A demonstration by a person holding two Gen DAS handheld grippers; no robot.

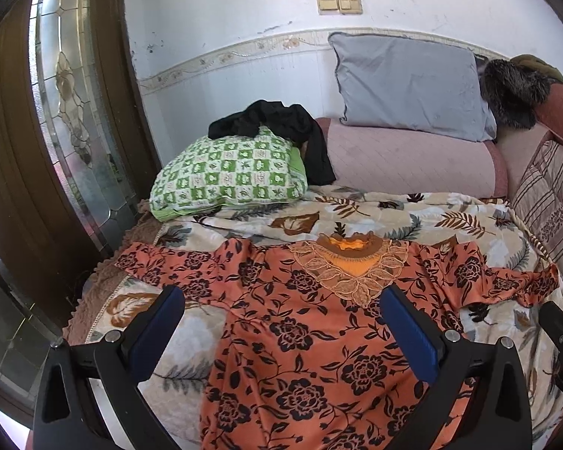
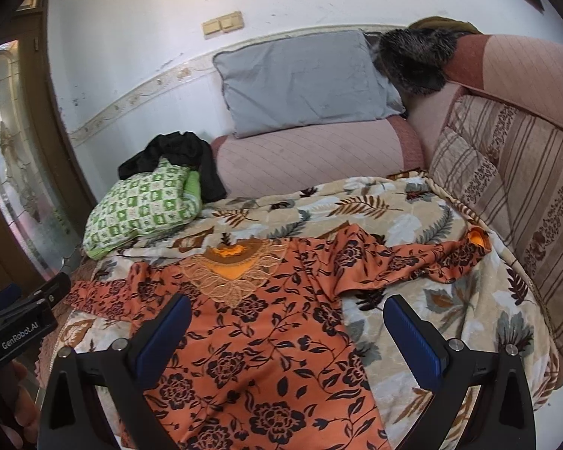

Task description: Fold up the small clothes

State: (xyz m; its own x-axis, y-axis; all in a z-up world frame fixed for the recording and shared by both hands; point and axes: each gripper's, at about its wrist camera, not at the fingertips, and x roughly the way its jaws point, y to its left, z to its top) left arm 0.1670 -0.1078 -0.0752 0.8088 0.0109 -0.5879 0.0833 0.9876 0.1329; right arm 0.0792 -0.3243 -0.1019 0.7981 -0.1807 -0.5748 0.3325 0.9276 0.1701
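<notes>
A: What is lying on the sofa seat?

B: An orange long-sleeved blouse with a black flower print and a lace neckline [image 1: 304, 341] [image 2: 251, 341] is lying spread flat, front up, on the beige leaf-patterned blanket [image 1: 413, 221] [image 2: 413, 225] that is covering the seat. Its neckline is pointing toward the far edge of the seat, and one sleeve is stretching toward each side edge.

A: How are the grippers standing?

B: The left gripper [image 1: 281, 307] is hovering above the blouse's chest with its blue-padded jaws spread wide, holding nothing. The right gripper [image 2: 287, 317] is likewise gaping and empty, over the blouse's right flank.

A: What else is showing?

B: A green-and-white checked pillow [image 1: 229, 176] [image 2: 142, 206] is resting at the far left corner with a black garment [image 1: 281, 123] [image 2: 180, 157] draped over it. A grey cushion [image 1: 409, 86] [image 2: 304, 82] is leaning against the wall above the pink armrest [image 1: 413, 157] [image 2: 311, 157].
</notes>
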